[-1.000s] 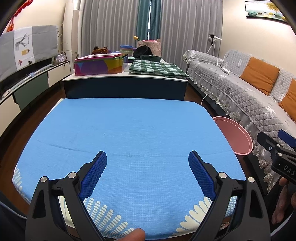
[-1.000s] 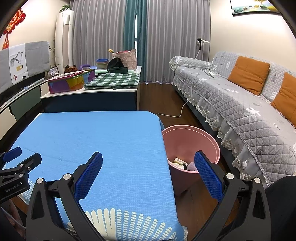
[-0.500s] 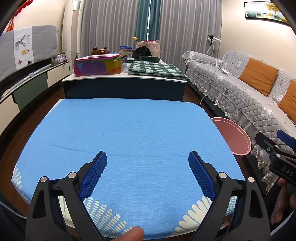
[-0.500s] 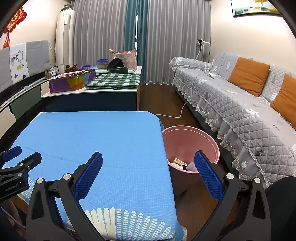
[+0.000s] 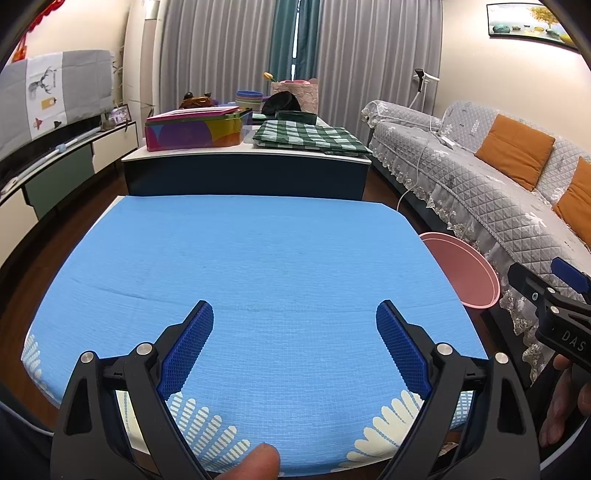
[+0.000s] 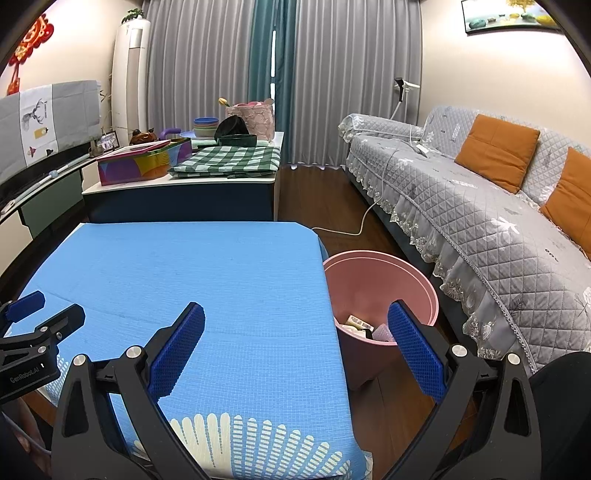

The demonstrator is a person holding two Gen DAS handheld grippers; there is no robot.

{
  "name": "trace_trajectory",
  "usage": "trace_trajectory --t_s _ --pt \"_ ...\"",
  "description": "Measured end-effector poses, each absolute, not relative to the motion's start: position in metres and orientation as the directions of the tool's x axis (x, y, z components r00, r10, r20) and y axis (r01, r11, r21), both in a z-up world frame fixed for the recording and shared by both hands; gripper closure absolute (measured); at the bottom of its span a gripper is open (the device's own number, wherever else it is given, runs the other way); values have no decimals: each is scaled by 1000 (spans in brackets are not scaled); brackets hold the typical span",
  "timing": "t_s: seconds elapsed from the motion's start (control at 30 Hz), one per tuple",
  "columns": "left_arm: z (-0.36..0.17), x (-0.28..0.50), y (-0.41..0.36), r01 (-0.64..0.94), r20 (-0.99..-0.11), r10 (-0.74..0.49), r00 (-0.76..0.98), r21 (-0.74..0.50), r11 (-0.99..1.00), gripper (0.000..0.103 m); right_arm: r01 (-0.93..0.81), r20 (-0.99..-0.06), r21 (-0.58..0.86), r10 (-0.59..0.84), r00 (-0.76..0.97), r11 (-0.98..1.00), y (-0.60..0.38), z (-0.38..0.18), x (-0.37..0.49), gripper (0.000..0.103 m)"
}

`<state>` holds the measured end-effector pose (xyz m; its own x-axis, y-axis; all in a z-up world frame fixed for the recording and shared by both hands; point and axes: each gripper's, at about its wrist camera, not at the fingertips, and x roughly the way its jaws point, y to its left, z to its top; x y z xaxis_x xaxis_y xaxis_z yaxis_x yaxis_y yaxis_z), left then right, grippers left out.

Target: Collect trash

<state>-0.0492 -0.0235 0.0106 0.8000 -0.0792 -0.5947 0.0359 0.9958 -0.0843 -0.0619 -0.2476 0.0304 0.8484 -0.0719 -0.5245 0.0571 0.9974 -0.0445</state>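
Trash (image 6: 360, 325) in bin (image 6: 373, 273), beside right tongs (image 6: 295, 347)

Grey sofa (image 6: 480, 206) right, grey curtains (image 6: 332, 74) behind, wooden floor (image 6: 314, 192).

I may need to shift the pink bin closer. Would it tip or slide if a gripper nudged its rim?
The pink bin looks thin-walled and nearly empty, so probably light. It narrows toward its base, so a rim push may tip it; the wood floor looks smooth, so it could slide instead.

A home living room: quilted grey sofa (image 6: 480, 206) with orange cushions (image 6: 496, 151), floor-length curtains (image 6: 332, 74), framed picture (image 6: 509, 14).
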Motion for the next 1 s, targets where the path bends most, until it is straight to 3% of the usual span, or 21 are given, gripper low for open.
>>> trace_trajectory --t_s 1.0 --pt "9 -49 -26 49 -590 -92 802 -88 995 16 58 -525 -46 -73 848 997 -247 30 -62 5"
